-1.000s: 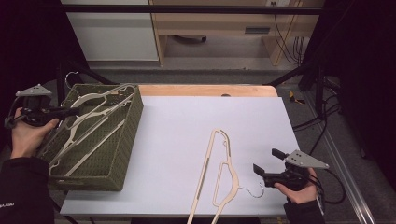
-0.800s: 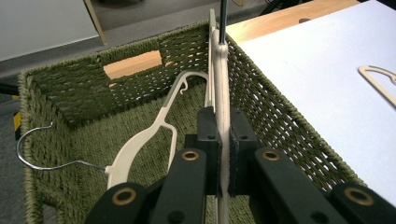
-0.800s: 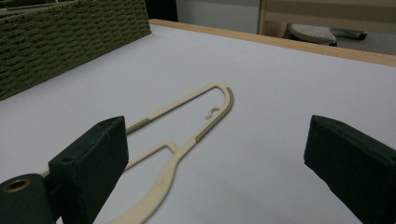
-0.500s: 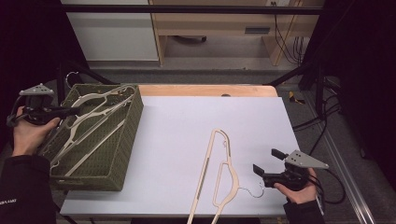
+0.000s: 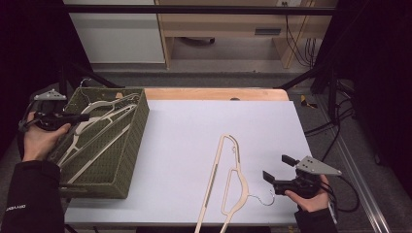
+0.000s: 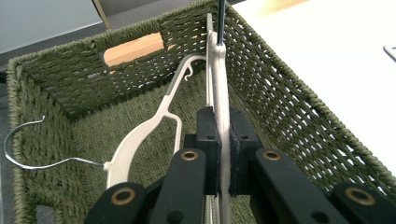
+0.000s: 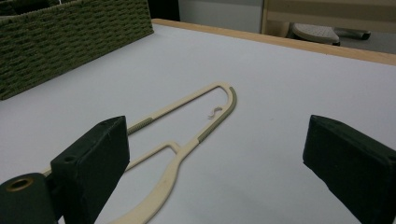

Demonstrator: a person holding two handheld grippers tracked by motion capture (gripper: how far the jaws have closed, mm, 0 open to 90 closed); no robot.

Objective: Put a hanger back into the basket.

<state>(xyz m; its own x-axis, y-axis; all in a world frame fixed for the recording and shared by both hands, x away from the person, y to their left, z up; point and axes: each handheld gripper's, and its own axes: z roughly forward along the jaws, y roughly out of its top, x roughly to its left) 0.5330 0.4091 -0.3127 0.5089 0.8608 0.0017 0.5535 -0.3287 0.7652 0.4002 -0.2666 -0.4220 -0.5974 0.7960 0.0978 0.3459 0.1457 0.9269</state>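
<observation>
The hanger in the jaws [image 6: 220, 100] is a pale plastic one, seen edge-on in the left gripper view, its long axis running away from the tool toward twelve o'clock and the far wall of the green woven basket [image 5: 130, 151]. The left gripper [image 5: 80, 117] is clamped on it, both pads pressed flat against the plastic. From above, that hanger lies slantwise in the basket among others, low end at about seven o'clock, high end at one. Beside it lies another hanger with a wire hook [image 6: 140, 140].

Out on the white table [image 5: 194, 136] rests a lone hanger [image 5: 228, 174] — long axis roughly twelve to six, its hook at about nine o'clock from the right gripper [image 5: 276, 167], which is much the nearer hand. That gripper's jaws stand wide apart, holding nothing.

No brand, label or writing is legible — only small, unreadable marks on the left sleeve [image 5: 31, 204].
</observation>
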